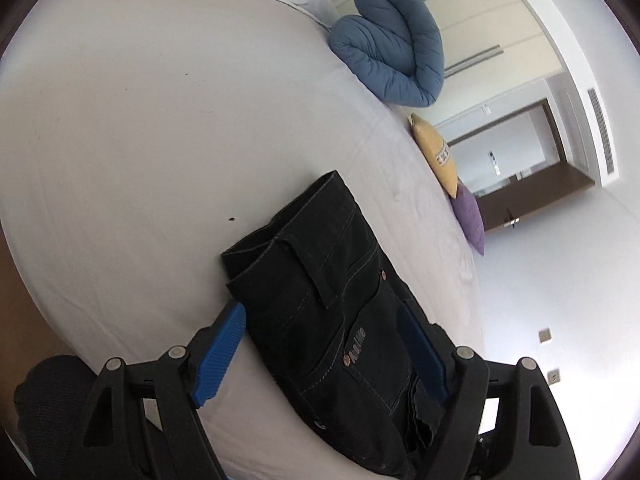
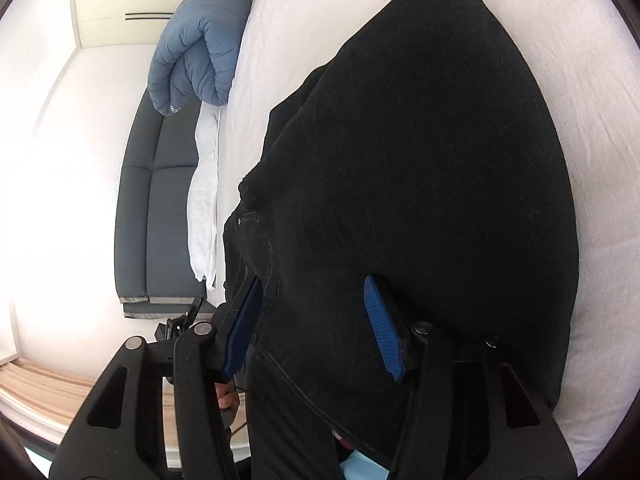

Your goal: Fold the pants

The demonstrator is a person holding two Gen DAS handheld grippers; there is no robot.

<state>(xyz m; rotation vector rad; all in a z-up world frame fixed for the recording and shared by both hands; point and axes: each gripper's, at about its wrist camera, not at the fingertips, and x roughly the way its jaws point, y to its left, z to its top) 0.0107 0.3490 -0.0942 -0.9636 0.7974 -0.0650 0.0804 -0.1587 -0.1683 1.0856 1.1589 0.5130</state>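
Black jeans lie folded on a white bed sheet, waistband end pointing away, stitched pocket and orange logo facing up. My left gripper is open, its blue pads astride the jeans' near end, one pad on the sheet and the other over the cloth. In the right wrist view the jeans fill the middle as a dark folded mass. My right gripper is open with its blue pads on either side of a thick fold of the denim.
A rolled blue quilt lies at the bed's far edge, with a yellow cushion and a purple cushion beside it. A dark grey sofa stands next to the bed, a white cloth between them. Wardrobe doors stand behind.
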